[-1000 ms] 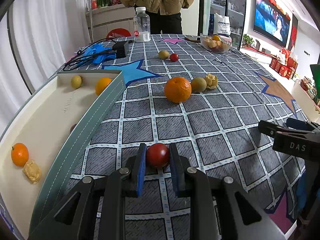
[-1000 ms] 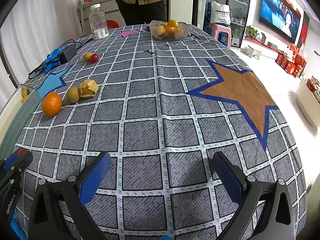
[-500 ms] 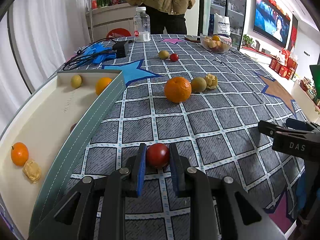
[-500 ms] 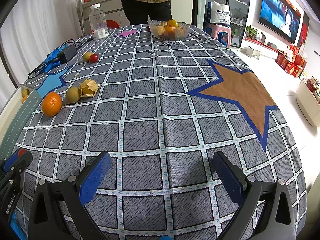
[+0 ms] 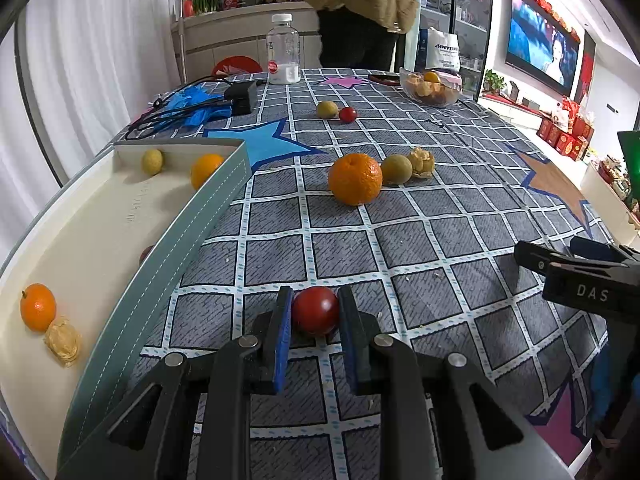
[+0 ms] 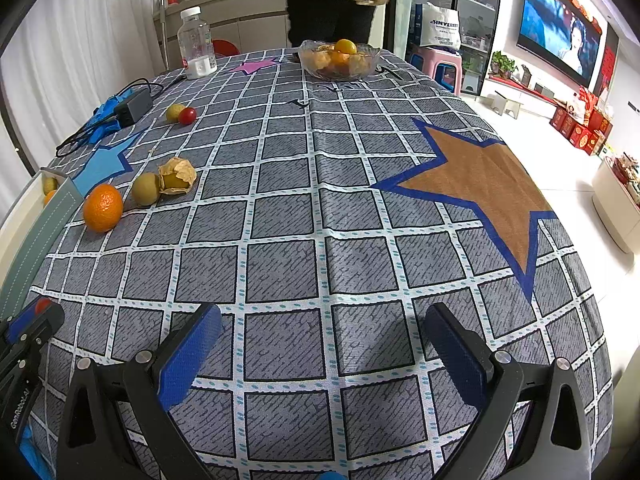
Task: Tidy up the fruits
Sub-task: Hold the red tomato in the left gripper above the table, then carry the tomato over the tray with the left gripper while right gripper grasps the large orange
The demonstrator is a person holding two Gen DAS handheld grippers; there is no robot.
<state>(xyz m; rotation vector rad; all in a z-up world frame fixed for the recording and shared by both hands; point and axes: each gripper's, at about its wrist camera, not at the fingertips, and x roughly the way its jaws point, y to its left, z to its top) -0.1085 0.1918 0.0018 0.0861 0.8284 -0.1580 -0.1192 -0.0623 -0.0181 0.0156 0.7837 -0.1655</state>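
Note:
My left gripper (image 5: 314, 312) is shut on a red cherry tomato (image 5: 315, 310) just above the checked tablecloth. The white tray (image 5: 100, 232) with teal wall lies to its left and holds two oranges, a yellow-green fruit, a husked physalis and a dark fruit by the wall. An orange (image 5: 355, 178), a green fruit (image 5: 396, 169) and a physalis (image 5: 421, 161) lie mid-table. Further back sit another green fruit (image 5: 327, 109) and tomato (image 5: 347, 114). My right gripper (image 6: 320, 344) is open and empty over the cloth at the near edge.
A glass bowl of fruit (image 6: 339, 59) and a water bottle (image 5: 283, 50) stand at the far end. A black adapter with cables and blue gloves (image 5: 200, 102) lie far left. A person stands behind the table. The table edge drops off at right.
The person behind the table has shifted to the right. Both grippers and the tomato have stayed in place.

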